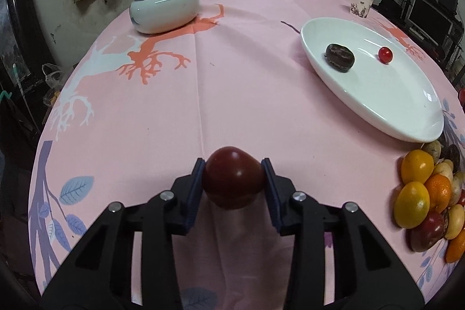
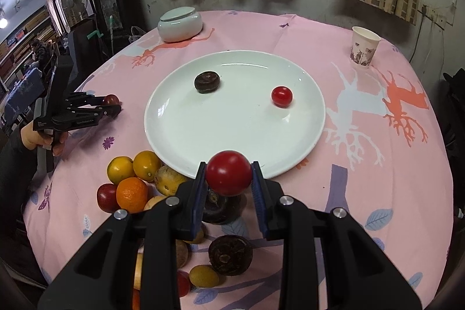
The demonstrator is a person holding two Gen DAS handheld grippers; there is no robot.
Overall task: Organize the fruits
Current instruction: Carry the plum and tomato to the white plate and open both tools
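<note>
My left gripper (image 1: pixel 234 172) is shut on a dark red round fruit (image 1: pixel 234 182), just above the pink tablecloth. In the right wrist view it (image 2: pixel 112 106) sits left of the white plate (image 2: pixel 232 130), still holding that fruit (image 2: pixel 111 99). My right gripper (image 2: pixel 228 175) is shut on a bright red tomato (image 2: pixel 228 169) over the plate's near rim. On the plate (image 1: pixel 377 106) lie a dark brown fruit (image 1: pixel 339 57) (image 2: pixel 207 82) and a small red tomato (image 1: pixel 385 55) (image 2: pixel 281 96). A pile of mixed fruits (image 2: pixel 139 182) (image 1: pixel 427 193) lies beside the plate.
A lidded white ceramic jar (image 1: pixel 164 7) (image 2: pixel 180 23) stands at the far side of the round table. A paper cup (image 1: pixel 361 3) (image 2: pixel 364 50) is at the far right. A person's hand (image 2: pixel 37 138) grips the left tool at the table's left edge.
</note>
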